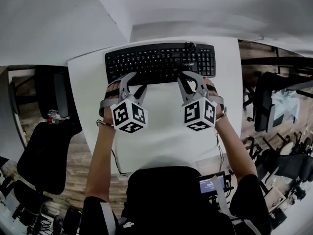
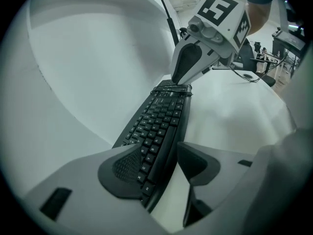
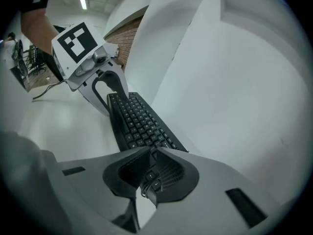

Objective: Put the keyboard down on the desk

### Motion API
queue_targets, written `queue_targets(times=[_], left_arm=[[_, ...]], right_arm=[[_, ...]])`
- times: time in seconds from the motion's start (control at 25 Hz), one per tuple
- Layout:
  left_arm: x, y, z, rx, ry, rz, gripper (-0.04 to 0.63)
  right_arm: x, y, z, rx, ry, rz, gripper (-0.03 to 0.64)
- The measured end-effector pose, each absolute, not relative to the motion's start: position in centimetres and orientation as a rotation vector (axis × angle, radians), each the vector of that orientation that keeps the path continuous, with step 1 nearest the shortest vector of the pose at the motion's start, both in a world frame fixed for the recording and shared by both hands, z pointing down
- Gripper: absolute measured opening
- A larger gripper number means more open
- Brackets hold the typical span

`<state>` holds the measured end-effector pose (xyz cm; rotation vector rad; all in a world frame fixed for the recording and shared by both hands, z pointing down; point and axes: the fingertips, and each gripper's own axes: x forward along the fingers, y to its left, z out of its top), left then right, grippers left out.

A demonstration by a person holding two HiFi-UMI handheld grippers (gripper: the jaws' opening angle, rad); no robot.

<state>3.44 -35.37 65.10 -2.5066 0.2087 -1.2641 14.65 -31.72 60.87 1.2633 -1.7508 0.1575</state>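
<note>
Both forearms reach forward side by side, each hand tilting its gripper steeply downward. The left gripper holds its jaws apart astride the near edge of the keyboard. The right gripper is pinched onto that edge.

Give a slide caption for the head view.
Left gripper and right gripper at a black keyboard's near edge, over a white desk.

No readable text. Small white print near right end of keyboard, too blurred to make out. Bluish figures on screen at waist, too small to read.
</note>
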Motion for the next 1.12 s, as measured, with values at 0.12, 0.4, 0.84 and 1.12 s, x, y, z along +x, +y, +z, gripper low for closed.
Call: queue_targets(times=[0.12, 0.4, 0.84, 1.12], left_arm=[[3.5, -35.4, 63.1, -2.544, 0.273, -1.235, 0.221], [3.0, -34.8, 57.8, -2.621, 0.405, -1.121, 0.156], [1.5, -31.3, 50.3, -2.695, 0.605, -0.88, 0.049], [0.9, -28.6, 44.2, -2.728, 0.741, -0.713, 0.029]], right_arm=[[15.0, -32.0, 58.7, 1.35, -1.771, 0.177, 0.059], [14.9, -31.3, 53.4, 1.514, -1.829, 0.216, 0.046], [12.3, -28.7, 45.8, 1.688, -1.955, 0.122, 0.043], [10.9, -26.5, 40.7, 1.752, -2.041, 0.101, 0.041]])
